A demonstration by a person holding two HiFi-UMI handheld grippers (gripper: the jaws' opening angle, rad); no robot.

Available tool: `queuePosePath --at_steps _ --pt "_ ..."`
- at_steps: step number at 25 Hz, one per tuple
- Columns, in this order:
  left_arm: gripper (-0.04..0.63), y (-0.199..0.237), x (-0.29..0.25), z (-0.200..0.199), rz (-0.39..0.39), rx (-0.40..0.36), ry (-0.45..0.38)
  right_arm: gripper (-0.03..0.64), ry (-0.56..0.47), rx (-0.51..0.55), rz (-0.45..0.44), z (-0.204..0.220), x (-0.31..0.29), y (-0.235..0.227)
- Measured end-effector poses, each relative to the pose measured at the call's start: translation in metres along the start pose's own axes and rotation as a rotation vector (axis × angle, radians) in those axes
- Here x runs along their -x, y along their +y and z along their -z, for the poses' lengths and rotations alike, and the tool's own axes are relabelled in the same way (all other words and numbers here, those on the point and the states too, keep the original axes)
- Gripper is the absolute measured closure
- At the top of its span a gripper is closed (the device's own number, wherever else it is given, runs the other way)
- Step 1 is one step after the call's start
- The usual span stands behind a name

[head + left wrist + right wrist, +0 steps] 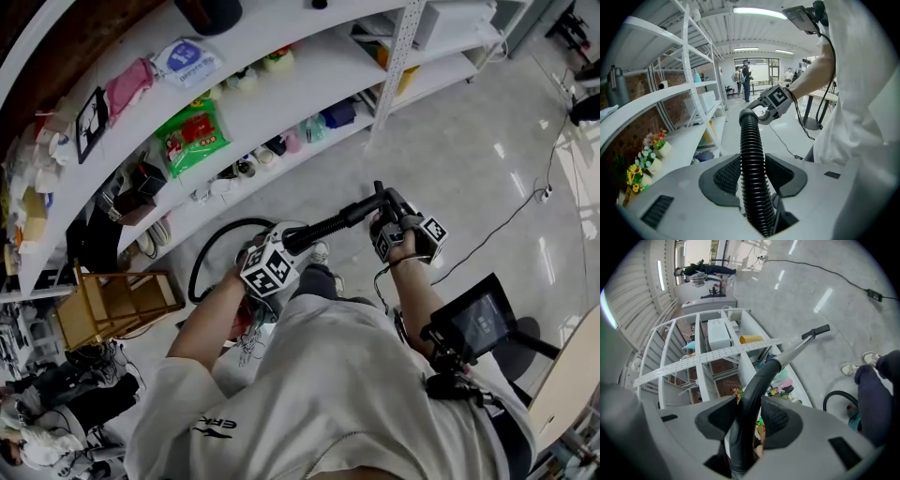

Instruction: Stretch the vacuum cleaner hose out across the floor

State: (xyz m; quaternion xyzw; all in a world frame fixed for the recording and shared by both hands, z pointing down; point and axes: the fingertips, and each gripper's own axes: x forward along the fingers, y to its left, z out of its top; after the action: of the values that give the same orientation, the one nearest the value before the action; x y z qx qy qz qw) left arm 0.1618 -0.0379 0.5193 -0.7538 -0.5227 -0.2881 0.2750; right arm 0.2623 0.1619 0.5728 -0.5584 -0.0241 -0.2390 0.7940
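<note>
Now left gripper (752, 174) jaws clamp the hose (750, 136), right gripper (750, 420) jaws clamp the handle (762, 375), but a loop (208, 248) lies curled on the floor (469, 141), unstretched.

The pale grey, glossy floor (469, 159) reflected the overhead lighting in streaks. A long white metal shelving unit (309, 56) with perforated uprights stood against a red-brown brick wall (626, 133), and its shelves carried assorted small goods. A light wooden stool (112, 305) stood beside the unit. A thin black cable (497, 230) lay across the floor. A white strip light (757, 12) was lit on the ribbed white ceiling. A bright window (759, 68) was noted at the far end.
</note>
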Motion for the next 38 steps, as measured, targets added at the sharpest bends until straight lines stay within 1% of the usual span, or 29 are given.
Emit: queuePosePath --at_steps 4,10,14,18,25,31,35,38 --pt "0.43 0.012 -0.016 -0.02 0.019 -0.018 -0.019 0.456 -0.037 0.011 -0.003 -0.024 -0.001 0.015" --pt "0.43 0.036 -0.042 -0.056 0.064 -0.053 -0.064 0.456 -0.093 0.0 -0.027 -0.063 -0.009 0.041" --pt "0.43 0.054 -0.063 -0.08 0.095 -0.075 -0.074 0.456 -0.116 -0.001 -0.038 -0.091 -0.016 0.059" --pt "0.43 0.076 -0.081 -0.096 0.122 -0.085 -0.076 0.457 -0.151 0.001 -0.023 -0.114 -0.03 0.072" --pt "0.43 0.108 -0.104 -0.115 0.137 -0.101 -0.1 0.459 -0.163 0.006 -0.043 -0.138 -0.056 0.099" --pt "0.43 0.122 -0.116 -0.131 0.155 -0.111 -0.108 0.46 -0.167 0.009 -0.06 -0.154 -0.07 0.115" --pt "0.43 0.13 -0.126 -0.143 0.161 -0.097 -0.117 0.46 -0.163 0.006 -0.051 -0.166 -0.079 0.121" --pt "0.43 0.133 -0.138 -0.148 0.157 -0.105 -0.107 0.46 -0.148 -0.002 -0.054 -0.179 -0.087 0.122"
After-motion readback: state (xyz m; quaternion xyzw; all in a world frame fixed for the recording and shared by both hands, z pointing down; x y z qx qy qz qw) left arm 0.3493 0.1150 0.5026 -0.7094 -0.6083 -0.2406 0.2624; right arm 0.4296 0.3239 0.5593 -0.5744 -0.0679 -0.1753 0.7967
